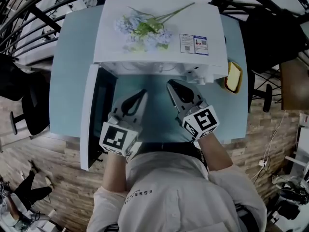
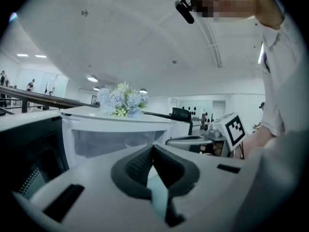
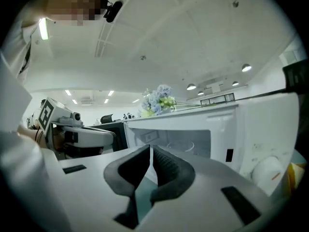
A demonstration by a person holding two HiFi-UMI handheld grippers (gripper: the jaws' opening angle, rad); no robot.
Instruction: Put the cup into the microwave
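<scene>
pale blue bench (image 1: 72, 81): boxy white microwave (image 1: 159, 33), its white door (image 1: 94, 115) swung open to the left | cup: what looks like a clear glass cup (image 3: 186, 146) stands inside the cavity, placing seemingly done | left gripper (image 1: 143, 93), right gripper (image 1: 170, 84): jaws together, empty, near the opening | left to do: probably only shutting the door

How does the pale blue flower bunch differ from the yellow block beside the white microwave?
The pale blue flower bunch lies on top of the white microwave; the yellow block sits on the light blue table at its right. The bunch is loose with long green stems; the block is compact. Neither is held.
</scene>
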